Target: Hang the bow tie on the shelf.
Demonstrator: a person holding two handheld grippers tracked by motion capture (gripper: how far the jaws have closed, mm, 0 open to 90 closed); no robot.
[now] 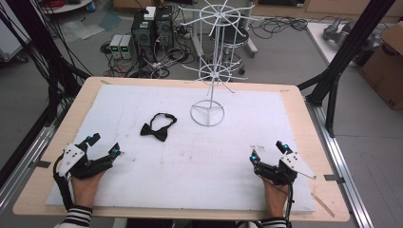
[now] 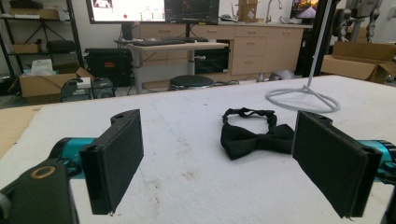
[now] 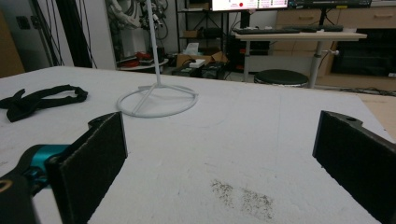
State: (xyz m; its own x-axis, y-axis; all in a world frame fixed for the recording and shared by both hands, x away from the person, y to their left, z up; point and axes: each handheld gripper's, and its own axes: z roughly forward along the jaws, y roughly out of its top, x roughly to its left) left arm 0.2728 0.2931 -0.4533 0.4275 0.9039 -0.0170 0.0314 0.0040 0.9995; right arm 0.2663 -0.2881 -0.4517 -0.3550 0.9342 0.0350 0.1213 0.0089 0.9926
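**Room around the table**

Grey floor (image 1: 285, 52) beyond the far edge of the table (image 1: 294, 95), littered with black cables (image 1: 280, 23). Two dark computer towers (image 1: 152, 28) and small grey boxes (image 1: 121, 45) stand on the floor past the far left corner. Black metal frame posts (image 1: 347, 47) rise at both sides. Cardboard box (image 1: 385, 66) at right. Further back: a desk (image 2: 177, 46) carrying keyboards, a round black stool (image 2: 190, 82), lit monitors (image 2: 154, 10), light wood drawer cabinets (image 2: 261, 46), a dark shelf rack (image 2: 37, 32).
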